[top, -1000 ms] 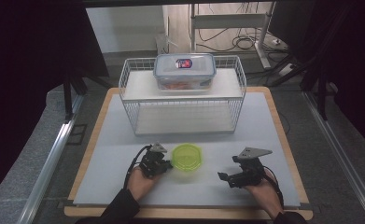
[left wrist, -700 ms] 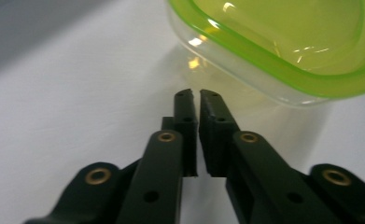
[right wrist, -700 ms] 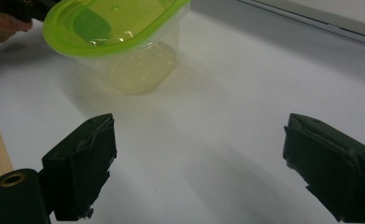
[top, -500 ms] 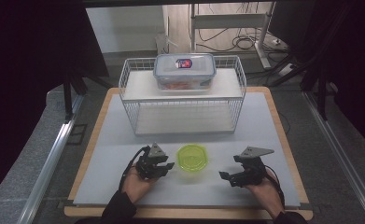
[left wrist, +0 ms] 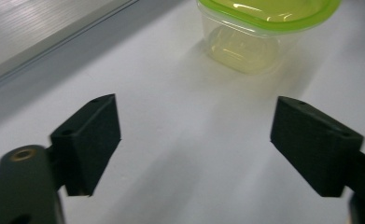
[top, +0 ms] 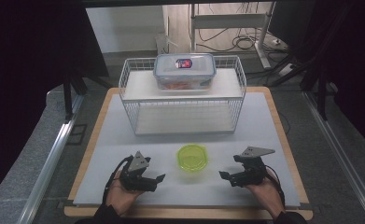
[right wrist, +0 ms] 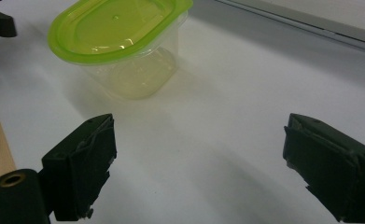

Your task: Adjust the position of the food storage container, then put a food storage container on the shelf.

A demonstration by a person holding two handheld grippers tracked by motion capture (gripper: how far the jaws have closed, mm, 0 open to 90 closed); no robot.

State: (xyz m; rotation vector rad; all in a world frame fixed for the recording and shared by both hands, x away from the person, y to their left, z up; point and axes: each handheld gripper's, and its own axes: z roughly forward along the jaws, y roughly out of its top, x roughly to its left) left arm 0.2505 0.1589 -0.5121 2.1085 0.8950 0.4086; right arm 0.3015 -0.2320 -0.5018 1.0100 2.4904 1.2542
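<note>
High view shows my left gripper (top: 157, 178) with its jaws wide; they have just been opening, with nothing between them. My right gripper (top: 223, 174) is open and empty too. Between them on the white table (top: 124, 140) sits the small tub (top: 192, 157) with its green lid on. I think it is light, thin and slippery. I would pinch its sides gently, just under the lid's rim.

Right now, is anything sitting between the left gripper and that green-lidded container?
Nothing visible. The left gripper is open, and bare white table lies between it and the green-lidded container.
</note>
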